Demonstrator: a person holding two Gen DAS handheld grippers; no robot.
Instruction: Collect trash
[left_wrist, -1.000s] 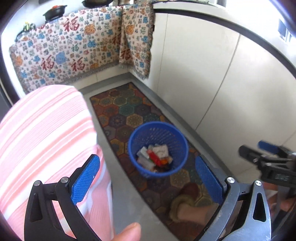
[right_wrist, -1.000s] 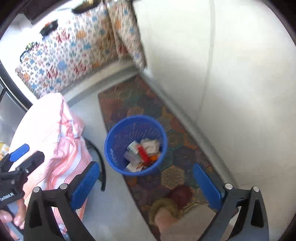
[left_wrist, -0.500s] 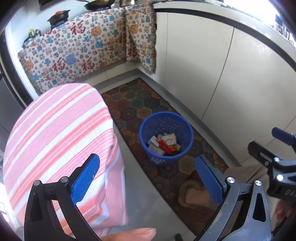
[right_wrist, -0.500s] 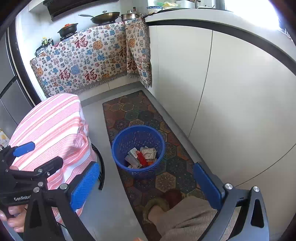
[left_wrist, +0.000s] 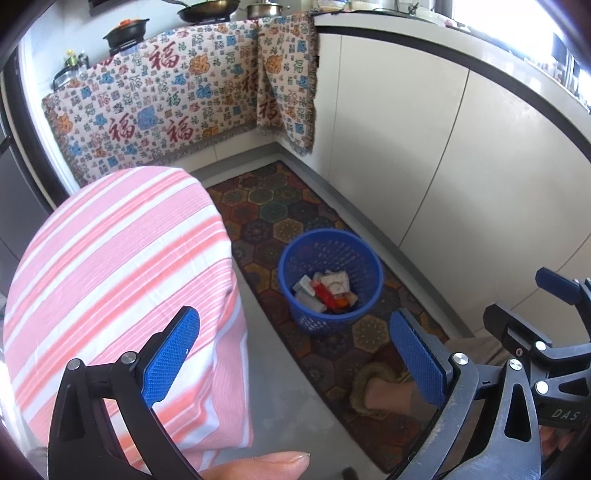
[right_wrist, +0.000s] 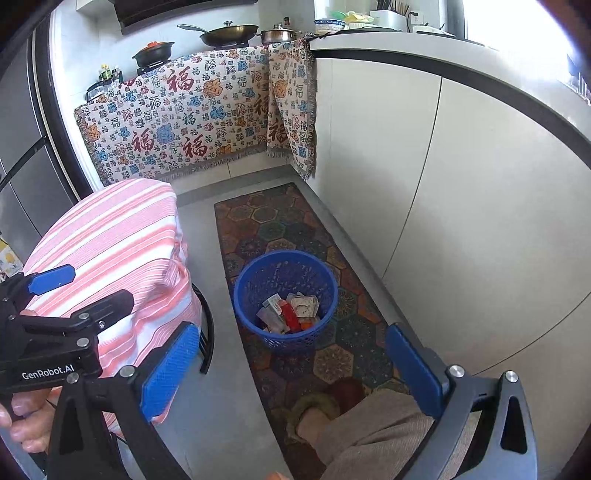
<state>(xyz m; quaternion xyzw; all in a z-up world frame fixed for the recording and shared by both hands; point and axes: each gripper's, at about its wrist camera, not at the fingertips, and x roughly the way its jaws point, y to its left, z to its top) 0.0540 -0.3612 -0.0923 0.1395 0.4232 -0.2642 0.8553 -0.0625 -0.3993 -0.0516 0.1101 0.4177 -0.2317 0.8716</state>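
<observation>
While both tongs, left and right, hang spread wide and empty, the blue basket of trash stands on the patterned rug; judged best: descend vertically, pinching only its rim.

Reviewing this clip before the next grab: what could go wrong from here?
1. The blue basket stands on the patterned rug right ahead of the slippered foot; a step could tip it.
2. Both tongs, left and right, are open and empty, high above it.
3. The striped cloth hangs beside the left tongs and may snag.
</observation>
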